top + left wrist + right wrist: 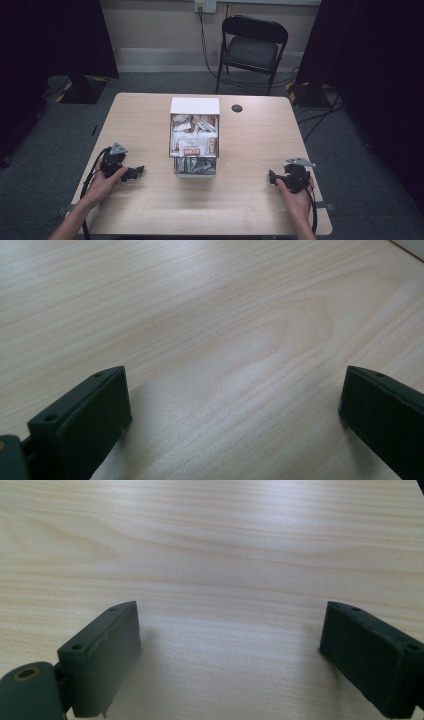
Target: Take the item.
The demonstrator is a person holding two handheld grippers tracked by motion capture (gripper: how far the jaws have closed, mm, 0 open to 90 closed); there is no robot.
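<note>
Left black two-jaw gripper (134,173) low on the pale wooden table (250,200), jaws spread wide with bare woodgrain between them in the left gripper view (235,405); gripped by the left hand (102,182), jaw tips pointing inward toward the table's middle; black cable looping back from it along the forearm.

Right black two-jaw gripper (271,178) mirrored on the far side, jaws likewise standing wide apart, nothing between them but tabletop in the right gripper view (230,645); held by the right hand (296,192), grey three-cornered plate on top, tips also turned inward.

Between the two, and a little farther up the table, the white box with a clear-walled tray of packets (194,142); standing well apart from both grippers, roughly midway between them, its near clear end closest to the jaw tips; packets inside in white, brown and silver, print too small to read.

Beyond the box, small dark round cable hole (237,108) in the tabletop; farther back on the grey carpet, black folding chair (252,50) against the wall.
</note>
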